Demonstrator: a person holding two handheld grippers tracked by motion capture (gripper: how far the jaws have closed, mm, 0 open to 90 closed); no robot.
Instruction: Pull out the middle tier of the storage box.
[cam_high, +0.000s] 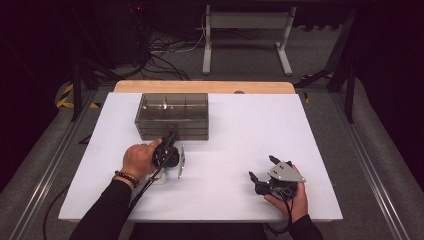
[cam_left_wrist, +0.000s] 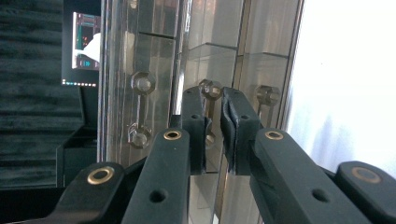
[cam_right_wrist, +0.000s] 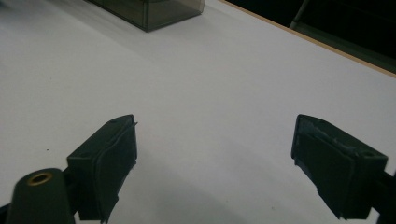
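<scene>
Smoky, see-through grey on the drawer box (cam_high: 172, 116), with clear hexagonal knobs (cam_left_wrist: 142, 83) along its front. Plain white across the tabletop (cam_high: 240, 135), pale wood at its far edge. Black on both claws, left claw (cam_left_wrist: 214, 122) and right claw (cam_right_wrist: 215, 163), brass-coloured rivets, grey plate atop the right. Black sleeves, dark beaded bracelet (cam_high: 126, 177).

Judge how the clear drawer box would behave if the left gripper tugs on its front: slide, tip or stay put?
The clear drawer box looks like rigid smoked acrylic, so it probably won't flex. It sits low and wide on the smooth white table, so it would likely slide rather than tip. The left gripper, jaws nearly closed at a small knob, may slip on the glossy plastic.
</scene>
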